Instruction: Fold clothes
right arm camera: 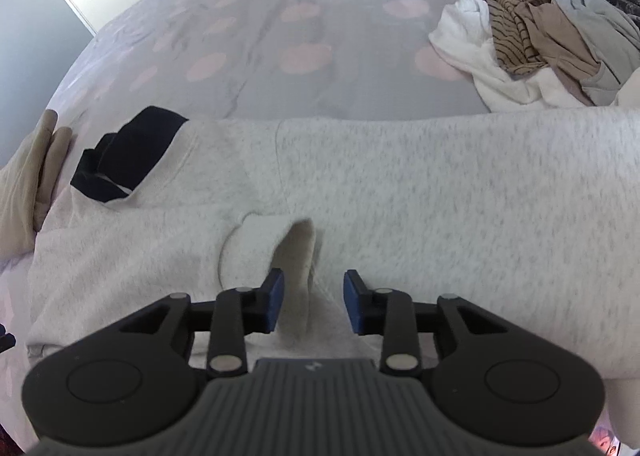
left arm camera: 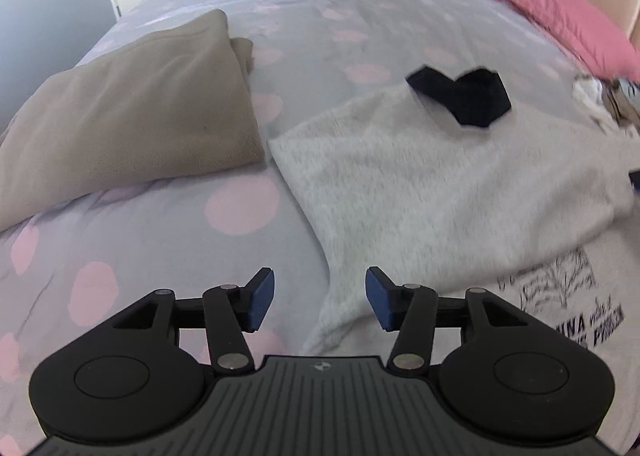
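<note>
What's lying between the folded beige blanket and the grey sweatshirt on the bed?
Nothing: the left wrist view shows only a bare strip of dotted bedspread between the beige blanket and the grey sweatshirt.

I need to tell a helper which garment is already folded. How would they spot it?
On the spotted bedspread, look left of the pale grey sweatshirt. The beige folded garment lies there, the only neat, plain tan stack.

The grey sweatshirt (right arm camera: 400,191) is seen as fleecy, heathered knit cloth with a matt, slightly rough nap; its black collar (right arm camera: 128,155) is smoother. The folded beige garment (left arm camera: 132,115) is shown as soft brushed fleece. The bedspread (left arm camera: 160,240) is smooth woven cloth. The left gripper (left arm camera: 320,302) is formed of matt black plastic, with metal pivot pins.
</note>
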A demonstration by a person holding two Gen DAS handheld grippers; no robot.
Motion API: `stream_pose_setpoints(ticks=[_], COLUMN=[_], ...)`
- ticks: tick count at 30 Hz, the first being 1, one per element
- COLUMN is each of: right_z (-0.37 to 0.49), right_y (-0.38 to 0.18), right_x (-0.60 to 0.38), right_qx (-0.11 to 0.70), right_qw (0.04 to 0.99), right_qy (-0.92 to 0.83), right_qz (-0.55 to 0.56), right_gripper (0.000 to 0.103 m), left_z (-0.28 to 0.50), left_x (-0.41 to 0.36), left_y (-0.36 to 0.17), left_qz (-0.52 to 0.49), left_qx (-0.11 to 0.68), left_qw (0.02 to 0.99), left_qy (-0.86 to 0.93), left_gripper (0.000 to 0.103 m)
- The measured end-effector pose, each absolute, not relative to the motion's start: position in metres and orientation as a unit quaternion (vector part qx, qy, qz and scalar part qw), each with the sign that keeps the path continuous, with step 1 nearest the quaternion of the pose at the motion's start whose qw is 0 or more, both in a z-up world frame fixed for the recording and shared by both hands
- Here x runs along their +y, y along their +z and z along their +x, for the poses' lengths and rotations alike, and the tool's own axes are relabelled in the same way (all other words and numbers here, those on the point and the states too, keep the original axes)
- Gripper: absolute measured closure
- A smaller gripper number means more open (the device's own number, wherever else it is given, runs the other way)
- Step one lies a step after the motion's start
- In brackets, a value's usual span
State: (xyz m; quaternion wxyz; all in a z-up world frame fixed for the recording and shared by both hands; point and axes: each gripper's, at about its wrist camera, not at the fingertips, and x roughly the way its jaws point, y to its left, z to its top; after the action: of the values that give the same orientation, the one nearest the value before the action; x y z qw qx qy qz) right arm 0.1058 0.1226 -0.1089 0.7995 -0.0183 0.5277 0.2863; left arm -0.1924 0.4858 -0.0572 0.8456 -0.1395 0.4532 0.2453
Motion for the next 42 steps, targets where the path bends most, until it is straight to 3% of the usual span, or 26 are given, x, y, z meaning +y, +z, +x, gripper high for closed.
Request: stream_pose_setpoints(ticks=[13,24,25,29,34,36,37,38,42], right_z=[0.124,0.128,0.128,0.128,0.13,0.131,0.131,0.13,0.121], right_y=[-0.118,-0.121,-0.122,-0.123,-0.127,-0.132,-0.135,-0.137,-0.129], right_x=[0.136,0.146,0.146,0.147,0.143,0.143,0.143,0.144,0.153], right_qx=[0.537,0.545,0.546,0.545,0.542,0.555,0.562,0.568,0.528], right_qw=[0.796,0.789,0.789,0.791,0.793,0.781,0.773,0.766,0.788], right_qy=[0.278,0.283,0.282,0.278,0.276,0.285,0.292,0.299,0.318], right_qz=[0.005,-0.001,-0.002,-0.01,-0.001,0.021,0.033,0.04,0.012], right_gripper=[0.061,0.061,0.061,0.06,0.057,0.061,0.076,0.099,0.1], left_z=[-0.118,-0.051,-0.047,-0.04,-0.054,-0.066,-0.074,-0.081,-0.104], left_x=[0.575,0.606,0.606,0.604,0.606,0.613,0.618,0.622,0.638], left_y=[-0.075,-0.106,-0.109,-0.12,-0.106,-0.099,-0.097,-0.094,-0.095], left_qz=[-0.281,-0.317,-0.313,-0.301,-0.299,-0.3,-0.31,-0.321,-0.336], left_qx=[0.408,0.504,0.517,0.543,0.528,0.522,0.516,0.51,0.495], left_qw=[0.814,0.723,0.714,0.694,0.717,0.726,0.73,0.734,0.743], left_qy=[0.303,0.351,0.354,0.364,0.343,0.333,0.323,0.314,0.298], left_gripper=[0.054,0.056,0.06,0.093,0.1,0.1,0.1,0.1,0.1])
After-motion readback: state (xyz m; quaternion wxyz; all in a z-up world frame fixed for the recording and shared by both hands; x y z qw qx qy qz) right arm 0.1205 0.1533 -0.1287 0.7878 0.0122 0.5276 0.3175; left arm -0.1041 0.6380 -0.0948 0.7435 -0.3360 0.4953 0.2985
